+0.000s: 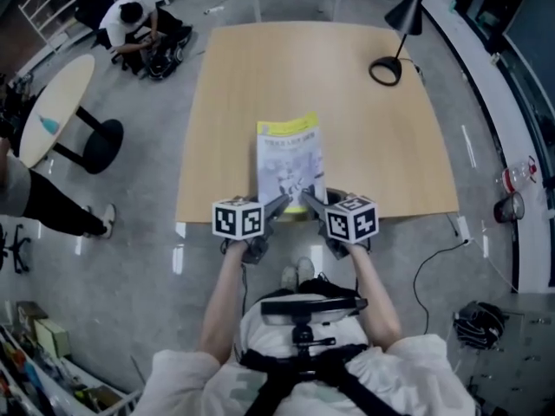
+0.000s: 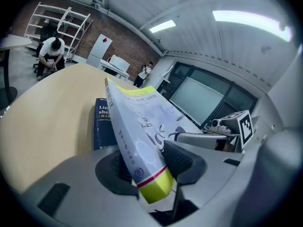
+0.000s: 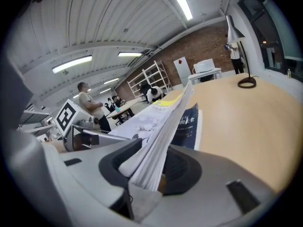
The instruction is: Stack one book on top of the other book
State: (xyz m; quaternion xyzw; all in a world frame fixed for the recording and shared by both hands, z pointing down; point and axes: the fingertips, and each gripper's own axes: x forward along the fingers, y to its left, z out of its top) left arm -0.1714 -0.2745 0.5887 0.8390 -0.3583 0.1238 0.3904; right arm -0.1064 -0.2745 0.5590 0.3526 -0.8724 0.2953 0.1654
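we hold the white and yellow book (image 1: 290, 159) by its near edge with both tools, over the front half of the light wooden table (image 1: 364, 137). the left gripper (image 1: 279, 206) is clamped on the near left corner. in the left gripper view its two dark pads close on the spine side of the book (image 2: 142, 122), right at the yellow band with the thin red stripe, and the left gripper (image 2: 147, 167) has nothing else between its jaws. the right gripper (image 1: 310, 203) is clamped on the near right corner. in the right gripper view the fanned page edges of the book (image 3: 163, 122) run down into the right gripper (image 3: 150, 168), squeezed between the pads. from each tool's camera we see the other one across the cover, the right gripper (image 2: 203, 138) with its marker cube on one side and the left gripper (image 3: 90, 132) on the other. beneath the held book lies the dark blue book (image 2: 102, 124), flat on the table with its white title lettering facing up. it also shows just past the page edges in the right gripper view (image 3: 190, 123), while in the head view the upper book hides it. the white and yellow book is tilted, its near end raised in the jaws and its far end reaching out over the blue one. we cannot tell whether the far end touches it. a black desk lamp (image 1: 397, 37) stands near the far right corner of the table, well apart from the books.
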